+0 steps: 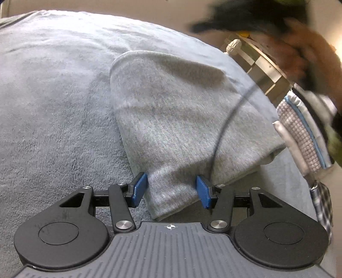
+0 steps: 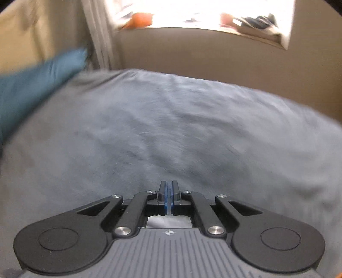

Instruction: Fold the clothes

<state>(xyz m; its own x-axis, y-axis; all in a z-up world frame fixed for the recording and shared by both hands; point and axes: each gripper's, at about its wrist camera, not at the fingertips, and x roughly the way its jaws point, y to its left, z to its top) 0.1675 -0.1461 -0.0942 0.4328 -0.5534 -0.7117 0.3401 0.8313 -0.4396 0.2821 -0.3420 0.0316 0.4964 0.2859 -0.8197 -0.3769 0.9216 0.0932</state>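
Observation:
A folded grey garment (image 1: 171,111) lies on a blue-grey fleece blanket (image 1: 53,96) in the left wrist view. My left gripper (image 1: 171,190) is open, its blue pads (image 1: 139,189) standing on either side of the garment's near folded corner. A thin dark cable (image 1: 226,119) arcs over the garment's right half. In the right wrist view my right gripper (image 2: 168,192) is shut over the bare blanket (image 2: 171,128), and I see no cloth between its pads. The garment does not appear in that view.
A stack of folded clothes (image 1: 299,132) sits at the blanket's right edge, with a checked cloth (image 1: 323,205) hanging below it. A blurred hand (image 1: 299,53) and a white bed rail (image 1: 252,57) are beyond. A teal pillow (image 2: 32,85) lies far left, under a bright window (image 2: 203,15).

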